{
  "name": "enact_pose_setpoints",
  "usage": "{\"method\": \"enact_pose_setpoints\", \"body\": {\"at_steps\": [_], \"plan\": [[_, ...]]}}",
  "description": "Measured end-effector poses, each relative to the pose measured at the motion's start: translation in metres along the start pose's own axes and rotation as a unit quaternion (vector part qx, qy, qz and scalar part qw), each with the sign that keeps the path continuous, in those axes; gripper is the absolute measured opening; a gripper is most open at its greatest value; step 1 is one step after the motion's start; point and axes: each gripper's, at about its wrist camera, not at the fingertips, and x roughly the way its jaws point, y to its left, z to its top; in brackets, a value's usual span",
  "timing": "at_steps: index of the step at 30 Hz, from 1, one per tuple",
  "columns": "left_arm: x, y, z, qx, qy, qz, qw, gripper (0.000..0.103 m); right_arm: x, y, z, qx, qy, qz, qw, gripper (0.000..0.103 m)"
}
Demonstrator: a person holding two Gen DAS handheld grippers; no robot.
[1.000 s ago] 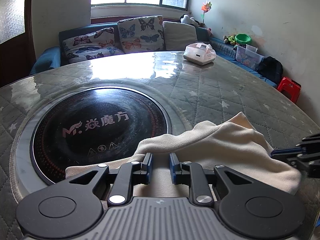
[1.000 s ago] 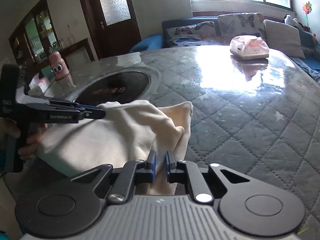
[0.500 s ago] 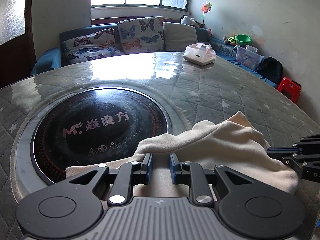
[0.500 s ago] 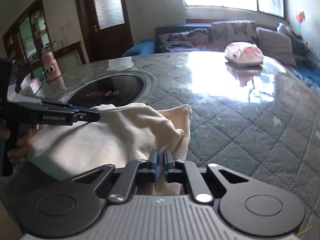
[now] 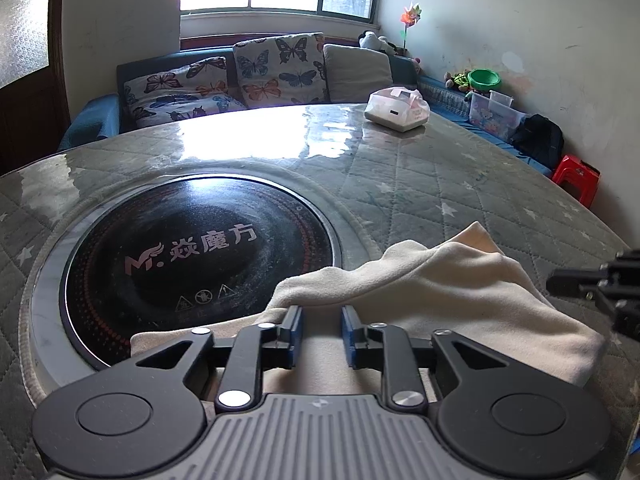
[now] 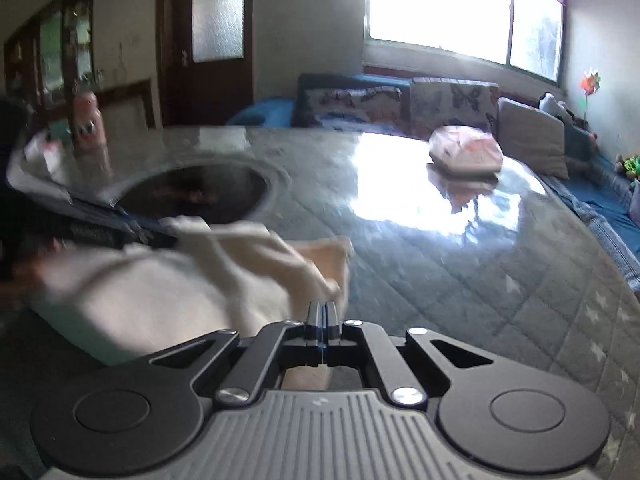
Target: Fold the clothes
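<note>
A cream cloth (image 5: pixel 460 292) lies bunched on the quilted table (image 5: pixel 440 184), its left end over the rim of a black round hob (image 5: pixel 200 256). My left gripper (image 5: pixel 321 328) rests on the cloth's near edge. Its jaws are opening, with a strip of cloth lying loose between the blue pads (image 5: pixel 295 330). My right gripper (image 6: pixel 322 312) is shut on the cloth's (image 6: pixel 160 292) near right corner, and the right wrist view is blurred by motion. The right gripper (image 5: pixel 552 280) also shows at the cloth's right end, the left gripper (image 6: pixel 160 236) at its far left side.
A white and pink bagged pack (image 5: pixel 396 112) sits far across the table. A sofa with butterfly cushions (image 5: pixel 276 72) stands behind it under the window. A red stool (image 5: pixel 576 176) and plastic boxes (image 5: pixel 496 116) line the right wall.
The right jaws closed fully on the cloth corner, and that gripper rolled and shifted a little. The left jaws spread slightly apart. The cloth has barely moved.
</note>
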Motion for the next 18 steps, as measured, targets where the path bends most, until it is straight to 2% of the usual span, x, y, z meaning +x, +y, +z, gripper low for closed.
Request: {"method": "enact_pose_setpoints", "body": {"at_steps": [2,4,8,13,18], "plan": [[-0.005,-0.002,0.0,0.001,-0.005,-0.001,1.0,0.043,-0.003,0.007,0.006,-0.008,-0.011,0.017,1.0,0.004],[-0.014,-0.005,-0.002,0.004,-0.012,0.003,0.9999,0.043,0.002,0.011,0.009,-0.012,-0.007,0.04,0.999,0.004],[-0.041,-0.002,-0.012,-0.009,-0.025,0.004,0.9996,0.043,0.022,0.014,0.005,-0.025,0.02,0.039,0.999,0.004],[-0.081,0.007,-0.034,-0.032,-0.037,0.007,0.9988,0.041,0.019,0.017,0.01,-0.034,0.02,0.045,0.998,0.005],[-0.1,0.018,-0.054,-0.056,-0.035,0.01,0.9978,0.041,0.022,0.033,0.018,-0.062,0.019,0.064,0.996,0.012]]}}
